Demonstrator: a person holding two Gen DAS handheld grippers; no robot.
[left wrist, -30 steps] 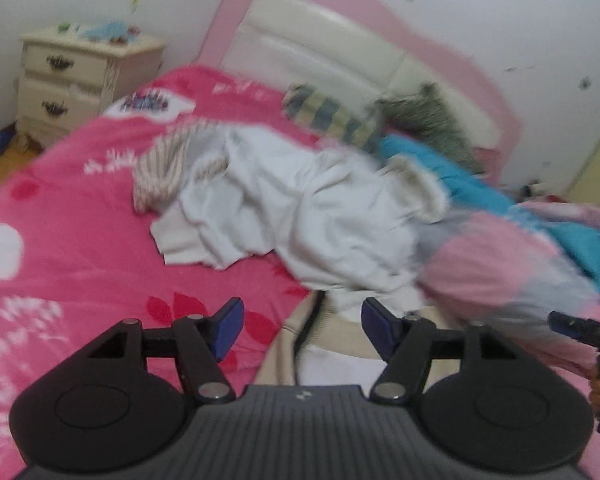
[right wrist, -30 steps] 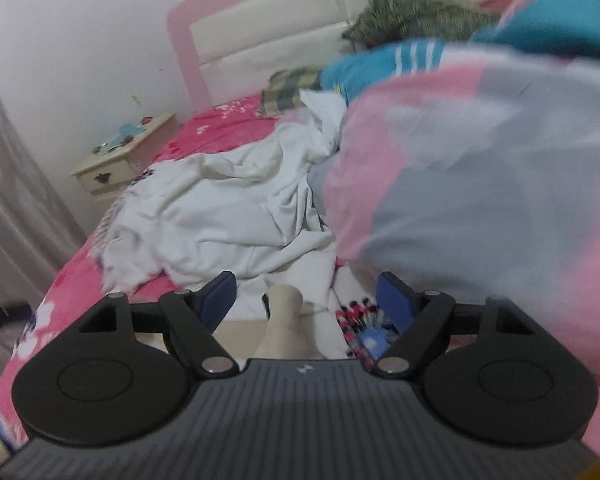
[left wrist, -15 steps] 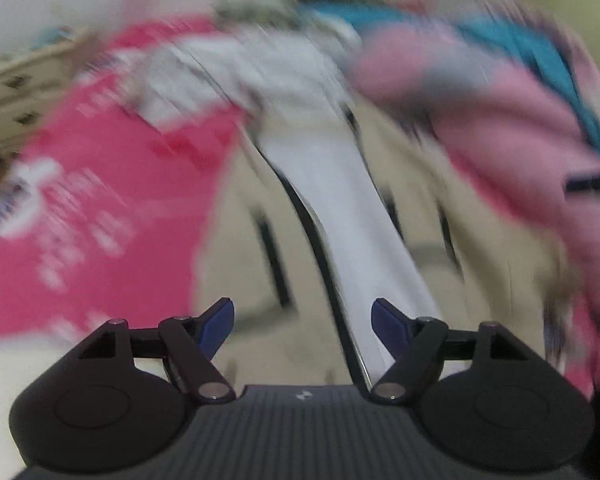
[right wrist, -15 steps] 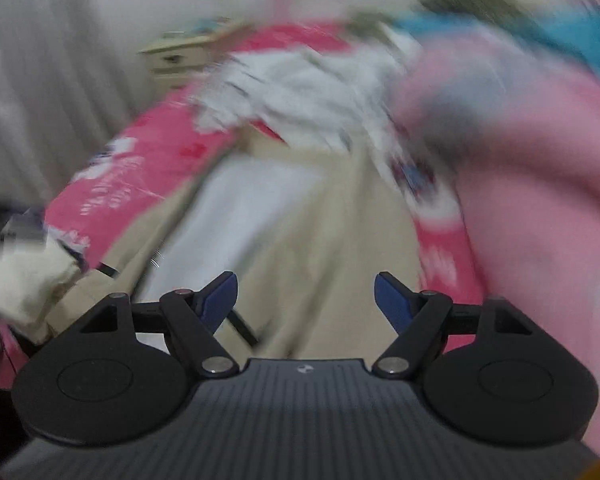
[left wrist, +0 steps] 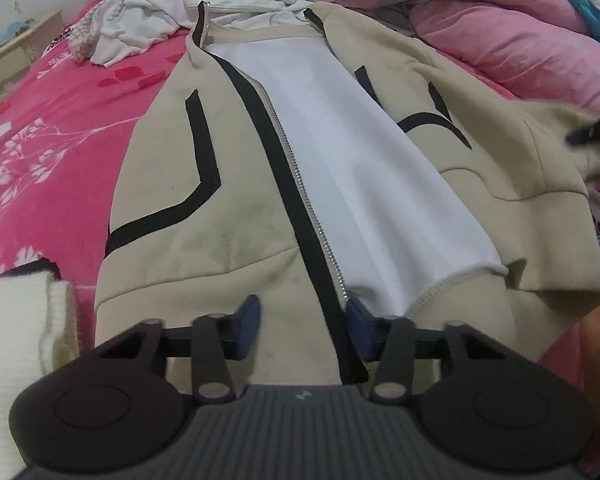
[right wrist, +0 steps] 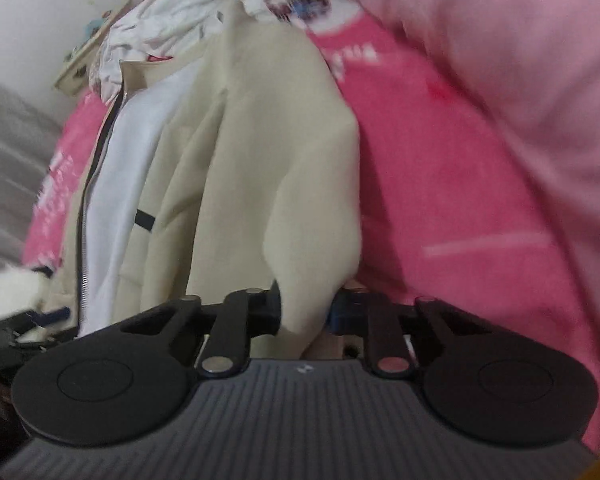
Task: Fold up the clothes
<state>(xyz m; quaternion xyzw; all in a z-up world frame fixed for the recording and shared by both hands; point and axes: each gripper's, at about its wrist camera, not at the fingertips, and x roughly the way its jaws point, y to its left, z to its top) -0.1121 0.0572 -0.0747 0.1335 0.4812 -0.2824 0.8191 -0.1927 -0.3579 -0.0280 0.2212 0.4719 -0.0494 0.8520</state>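
Observation:
A beige zip jacket [left wrist: 236, 216] with black stripes lies open on the bed, its white lining [left wrist: 356, 152] showing. My left gripper [left wrist: 304, 316] hovers over the near hem beside the zipper; its jaws are closing, with the hem and zipper edge between them but the pads apart from the cloth. In the right wrist view the jacket [right wrist: 260, 152] hangs in folds. My right gripper [right wrist: 307, 310] is closing, its pads pinching a fold of the beige side panel. A white knit sleeve [left wrist: 12, 320] of the person shows at the left.
A crumpled pile of white clothes [left wrist: 204, 12] lies beyond the jacket's collar. A bulky pink quilt [left wrist: 500, 28] fills the right side of the bed. The pink floral sheet [left wrist: 60, 128] stretches to the left, with a cream nightstand [left wrist: 16, 52] past it.
Both grippers came down from looking across the bed to the jacket's near end. Their jaws have narrowed, and the right one has taken hold of beige fabric.

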